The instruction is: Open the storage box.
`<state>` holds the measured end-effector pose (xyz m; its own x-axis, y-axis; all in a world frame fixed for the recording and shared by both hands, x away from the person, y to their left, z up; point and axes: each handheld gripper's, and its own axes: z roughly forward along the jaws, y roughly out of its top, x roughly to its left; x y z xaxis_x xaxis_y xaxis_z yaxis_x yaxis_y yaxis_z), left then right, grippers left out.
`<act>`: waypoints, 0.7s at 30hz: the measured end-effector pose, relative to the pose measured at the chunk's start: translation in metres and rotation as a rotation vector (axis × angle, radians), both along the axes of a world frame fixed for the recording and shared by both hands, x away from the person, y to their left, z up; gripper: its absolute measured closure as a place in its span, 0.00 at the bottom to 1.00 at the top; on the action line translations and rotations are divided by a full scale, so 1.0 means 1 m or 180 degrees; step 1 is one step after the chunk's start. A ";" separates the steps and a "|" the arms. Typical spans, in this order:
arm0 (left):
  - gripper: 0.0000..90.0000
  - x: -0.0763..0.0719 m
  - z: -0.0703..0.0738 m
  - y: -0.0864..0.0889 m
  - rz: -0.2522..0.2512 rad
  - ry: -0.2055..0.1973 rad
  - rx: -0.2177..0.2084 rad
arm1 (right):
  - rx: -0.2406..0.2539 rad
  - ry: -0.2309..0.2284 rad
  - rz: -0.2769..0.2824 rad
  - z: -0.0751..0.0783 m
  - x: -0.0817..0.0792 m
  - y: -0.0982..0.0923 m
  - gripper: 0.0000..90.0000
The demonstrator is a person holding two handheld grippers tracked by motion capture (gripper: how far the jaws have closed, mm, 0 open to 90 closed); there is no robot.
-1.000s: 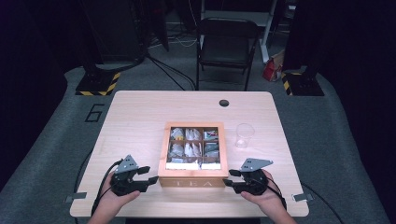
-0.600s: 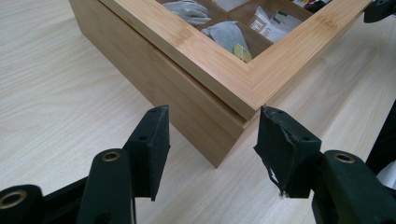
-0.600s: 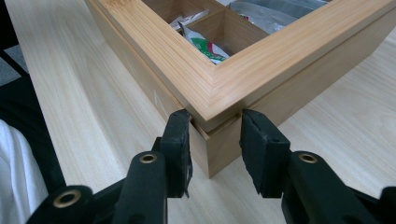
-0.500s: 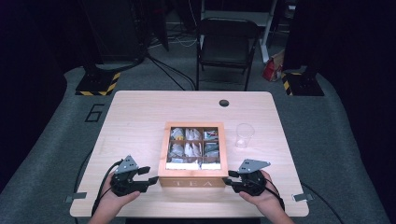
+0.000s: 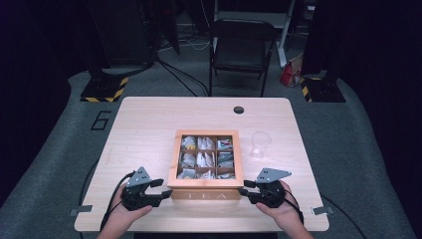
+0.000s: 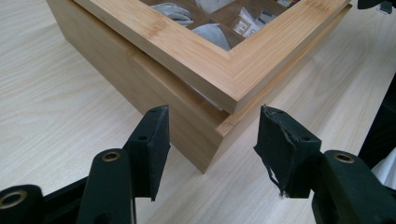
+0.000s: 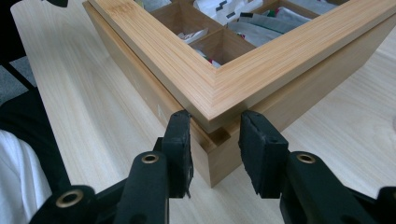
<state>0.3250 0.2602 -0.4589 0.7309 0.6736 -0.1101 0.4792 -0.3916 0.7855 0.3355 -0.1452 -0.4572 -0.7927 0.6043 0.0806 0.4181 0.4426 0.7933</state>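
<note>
A bamboo tea box (image 5: 205, 194) with a window lid stands at the table's front middle, tea bags in its compartments. My left gripper (image 5: 163, 189) is at its front left corner. In the left gripper view the open jaws (image 6: 210, 135) straddle that corner of the box (image 6: 154, 70) without touching it. My right gripper (image 5: 244, 189) is at the front right corner. Its jaws (image 7: 212, 126) have just been closing, and the pads now pinch the corner of the lid (image 7: 280, 56), which sits slightly askew on the base.
A clear plastic cup (image 5: 260, 144) stands right of the box. A black cable hole (image 5: 239, 109) is near the far edge of the wooden table (image 5: 144, 129). A black chair (image 5: 241, 47) stands behind it.
The right gripper's jaws have narrowed onto the lid's corner. Both hands and the box have stayed in place.
</note>
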 end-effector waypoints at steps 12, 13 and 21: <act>0.51 0.008 0.004 -0.019 -0.0014 -0.0009 0.0071 | 0.0078 -0.0017 -0.0038 0.004 -0.001 -0.001 0.71; 0.52 0.008 0.005 -0.020 -0.0018 -0.0017 0.0089 | 0.0082 -0.0016 -0.0038 0.005 -0.001 -0.001 0.71; 0.55 0.008 0.011 -0.024 0.0100 -0.0065 0.0122 | 0.0172 -0.0044 -0.0037 0.007 0.001 -0.003 0.71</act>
